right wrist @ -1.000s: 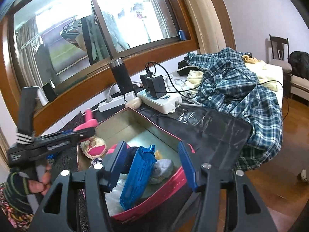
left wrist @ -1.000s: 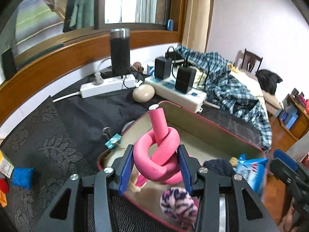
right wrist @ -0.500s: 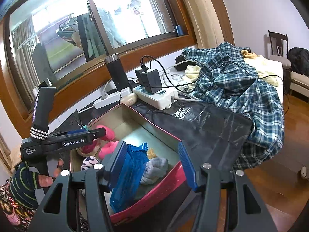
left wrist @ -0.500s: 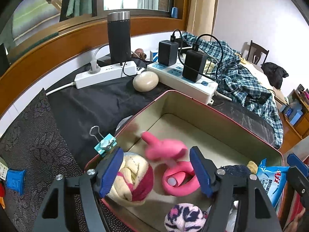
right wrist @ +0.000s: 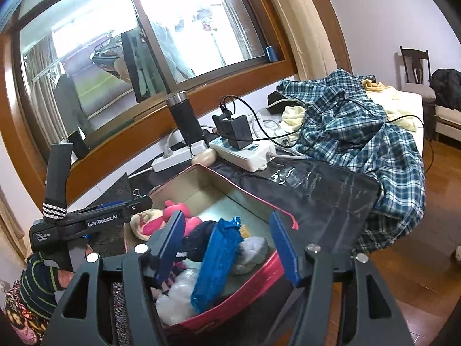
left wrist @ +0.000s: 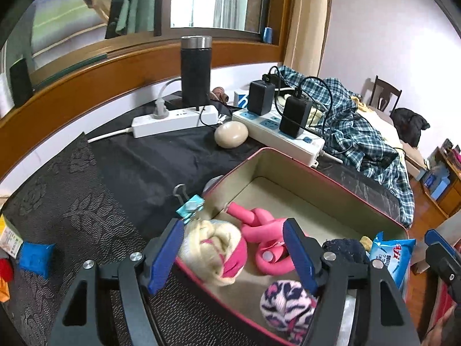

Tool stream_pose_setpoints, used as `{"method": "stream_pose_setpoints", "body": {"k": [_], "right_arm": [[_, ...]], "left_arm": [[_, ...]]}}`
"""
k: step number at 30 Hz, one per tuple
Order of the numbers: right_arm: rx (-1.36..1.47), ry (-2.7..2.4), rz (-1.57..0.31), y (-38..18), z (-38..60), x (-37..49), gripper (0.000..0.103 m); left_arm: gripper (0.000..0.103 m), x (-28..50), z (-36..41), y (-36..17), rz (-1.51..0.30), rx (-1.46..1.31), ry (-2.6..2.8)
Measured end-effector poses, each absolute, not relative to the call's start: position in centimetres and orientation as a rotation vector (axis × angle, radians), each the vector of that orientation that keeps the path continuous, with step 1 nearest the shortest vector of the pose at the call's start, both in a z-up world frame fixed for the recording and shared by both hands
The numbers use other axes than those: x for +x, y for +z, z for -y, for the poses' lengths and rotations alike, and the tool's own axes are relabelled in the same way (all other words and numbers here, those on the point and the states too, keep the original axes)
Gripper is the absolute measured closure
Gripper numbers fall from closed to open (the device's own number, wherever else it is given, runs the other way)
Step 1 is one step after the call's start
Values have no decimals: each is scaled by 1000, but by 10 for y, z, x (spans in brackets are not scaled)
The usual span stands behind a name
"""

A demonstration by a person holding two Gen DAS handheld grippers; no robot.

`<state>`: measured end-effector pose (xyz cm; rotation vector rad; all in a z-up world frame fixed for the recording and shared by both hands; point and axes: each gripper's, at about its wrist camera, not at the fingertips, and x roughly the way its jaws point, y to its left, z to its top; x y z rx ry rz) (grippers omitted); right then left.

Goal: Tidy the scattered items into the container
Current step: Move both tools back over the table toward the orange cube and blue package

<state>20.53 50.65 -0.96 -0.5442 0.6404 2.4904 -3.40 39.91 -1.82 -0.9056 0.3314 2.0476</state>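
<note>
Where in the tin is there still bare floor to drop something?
The far half of the tin is bare, between its back wall and the pink foam roller. The near end is crowded: cream sock ball, striped sock ball, navy sock and blue packet.

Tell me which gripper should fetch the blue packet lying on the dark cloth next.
Left. The blue packet lies beside the left gripper, whose jaws are open and empty. The right gripper, jaws opening around nothing, sits over the tin's far end.
</note>
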Motion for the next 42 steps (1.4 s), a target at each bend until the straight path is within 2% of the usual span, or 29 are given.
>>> {"method": "stream_pose_setpoints", "body": {"k": [16,21,31,42], "right_arm": [[-525,2587,-561,15,-457,194,36],[-544,2636,-529,19,-436,181,33],[-634,2740,-472,18,-393,149,32],[-768,2812,-454,6,-352,114,26]], "left_arm": [[30,-42,-335,-6,-232,-909,2116],[30,-52,-307,-3,-181,-916,2159],[30,-74,-248,-1,-80,-936,2232],[30,-98,-181,2,6,-948,2334]]}}
